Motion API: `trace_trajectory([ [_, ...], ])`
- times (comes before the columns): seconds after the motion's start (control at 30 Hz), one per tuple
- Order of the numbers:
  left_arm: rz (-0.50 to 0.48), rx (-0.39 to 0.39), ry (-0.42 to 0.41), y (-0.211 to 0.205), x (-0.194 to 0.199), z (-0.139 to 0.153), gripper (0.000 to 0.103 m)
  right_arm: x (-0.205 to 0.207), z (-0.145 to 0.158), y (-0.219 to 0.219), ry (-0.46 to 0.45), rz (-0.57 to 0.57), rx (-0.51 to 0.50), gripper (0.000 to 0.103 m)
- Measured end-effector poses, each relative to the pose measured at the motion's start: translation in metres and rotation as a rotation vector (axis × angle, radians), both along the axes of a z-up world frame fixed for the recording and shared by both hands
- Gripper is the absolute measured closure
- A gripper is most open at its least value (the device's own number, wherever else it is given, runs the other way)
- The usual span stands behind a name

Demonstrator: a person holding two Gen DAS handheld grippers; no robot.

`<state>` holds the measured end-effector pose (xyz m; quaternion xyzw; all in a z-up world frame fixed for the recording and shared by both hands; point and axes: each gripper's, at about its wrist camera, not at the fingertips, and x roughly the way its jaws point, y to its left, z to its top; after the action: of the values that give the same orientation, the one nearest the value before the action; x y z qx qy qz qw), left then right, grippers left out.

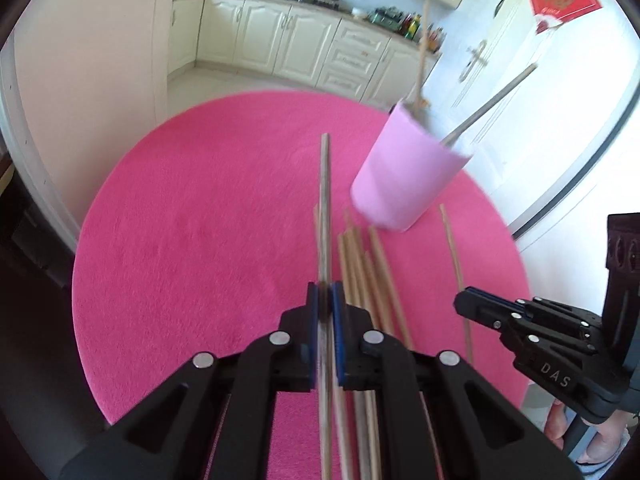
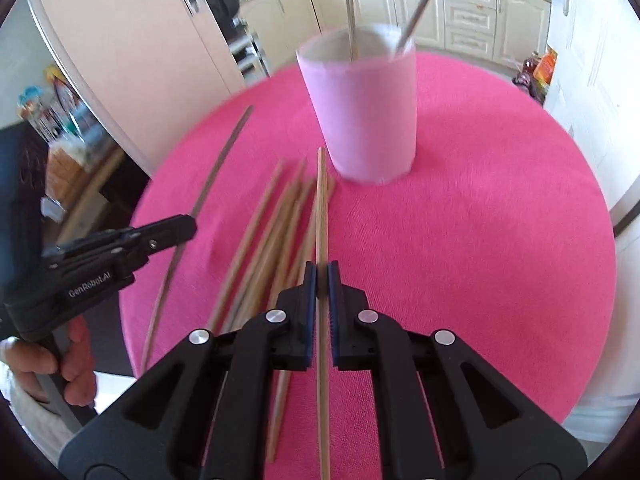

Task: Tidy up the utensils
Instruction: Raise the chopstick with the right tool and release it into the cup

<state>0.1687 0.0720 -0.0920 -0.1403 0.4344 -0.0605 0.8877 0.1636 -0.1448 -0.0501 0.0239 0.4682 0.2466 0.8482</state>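
In the left wrist view my left gripper [image 1: 325,294] is shut on a dark brown chopstick [image 1: 325,200], lifted over the pink round table [image 1: 192,240]. My right gripper [image 2: 322,274] is shut on a light wooden chopstick [image 2: 321,208] that points toward the pink cup [image 2: 364,120]. The cup [image 1: 404,176] stands upright with two sticks leaning inside it. Several loose wooden chopsticks [image 2: 268,236] lie in a fan on the cloth between the grippers, also the chopstick pile [image 1: 364,272]. Each gripper shows in the other view: the right gripper [image 1: 466,302], the left gripper [image 2: 186,224].
The table's round edge [image 2: 600,280] drops off to the right. A person's hand [image 2: 72,360] grips the left handle. Cream kitchen cabinets [image 1: 296,40] and a white door [image 1: 520,80] stand beyond the table. A dark chair [image 1: 624,260] stands at the table's right.
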Motion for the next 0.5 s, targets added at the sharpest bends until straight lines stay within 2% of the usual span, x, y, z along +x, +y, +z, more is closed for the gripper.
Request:
trace_trajectory([
  [0.23,-0.049,-0.03,-0.235,-0.025,0.004,0.033,0.096,0.0,0.039,-0.014,-0.118,-0.021,0.122,0.097],
  [0.5,-0.067,-0.05,-0.493,-0.053,0.016,0.059,0.096,0.013,0.081,-0.028,-0.277,-0.062,0.211,0.097],
])
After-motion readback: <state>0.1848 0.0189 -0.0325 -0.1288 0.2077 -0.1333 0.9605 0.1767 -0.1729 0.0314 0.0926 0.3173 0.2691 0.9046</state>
